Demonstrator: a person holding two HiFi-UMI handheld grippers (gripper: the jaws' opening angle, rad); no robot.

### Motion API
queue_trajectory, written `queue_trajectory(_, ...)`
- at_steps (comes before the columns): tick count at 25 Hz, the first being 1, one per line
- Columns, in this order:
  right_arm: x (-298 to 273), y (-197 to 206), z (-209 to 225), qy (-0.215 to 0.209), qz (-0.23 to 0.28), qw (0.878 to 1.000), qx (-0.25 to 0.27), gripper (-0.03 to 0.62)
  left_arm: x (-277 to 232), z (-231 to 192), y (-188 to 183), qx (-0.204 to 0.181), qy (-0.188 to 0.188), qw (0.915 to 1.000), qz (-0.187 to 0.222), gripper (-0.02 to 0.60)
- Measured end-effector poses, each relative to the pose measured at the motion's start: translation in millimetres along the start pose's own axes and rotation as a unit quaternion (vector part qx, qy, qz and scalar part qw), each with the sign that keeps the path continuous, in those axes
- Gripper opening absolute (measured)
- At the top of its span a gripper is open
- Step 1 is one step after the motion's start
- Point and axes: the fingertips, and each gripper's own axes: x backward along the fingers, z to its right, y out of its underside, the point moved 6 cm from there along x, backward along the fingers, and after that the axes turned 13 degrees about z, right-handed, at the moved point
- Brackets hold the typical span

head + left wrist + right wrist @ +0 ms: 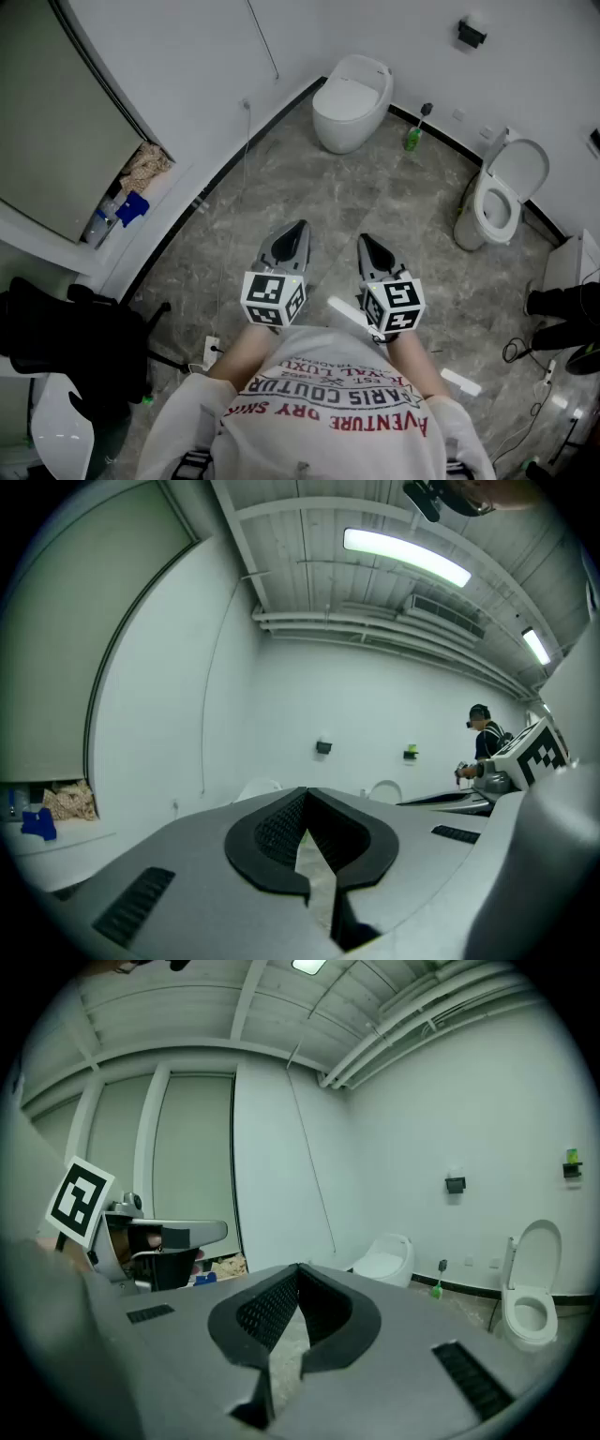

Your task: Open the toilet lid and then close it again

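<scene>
Two white toilets stand far ahead of me. The one at the back wall [352, 103] has its lid down; the right gripper view shows it too [384, 1258]. The other toilet [502, 192] at the right wall has its lid raised, seen again in the right gripper view [530, 1288]. My left gripper [298, 227] and right gripper [366, 240] hover side by side over the grey marble floor, well short of both toilets. Both are shut with nothing between the jaws, as their own views show for the left gripper [305, 791] and the right gripper [298, 1267].
A green toilet brush [413, 136] stands between the toilets. A black chair [75, 347] is at the left, a low shelf with bottles and a cloth [122, 202] beside it. Cables and a person's dark shoes [562, 305] are at the right.
</scene>
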Motion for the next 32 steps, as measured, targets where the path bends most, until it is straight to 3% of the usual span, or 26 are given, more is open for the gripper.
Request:
queue_trajectory(11, -13, 6, 1, 0.004, -0.001, 1.000, 0.000, 0.015, -3, -12, 10, 0.003, 0.001, 0.9999, -0.012, 0.008)
queue_trajectory(23, -29, 21, 12, 0.017, -0.023, 0.999, -0.037, 0.015, -11, -30, 24, 0.008, -0.018, 0.9991, -0.039, 0.008)
queue_trajectory(32, -92, 39, 15, 0.034, -0.039, 0.998, -0.039, 0.015, -56, -86, 36, 0.017, -0.005, 0.9988, -0.046, 0.008)
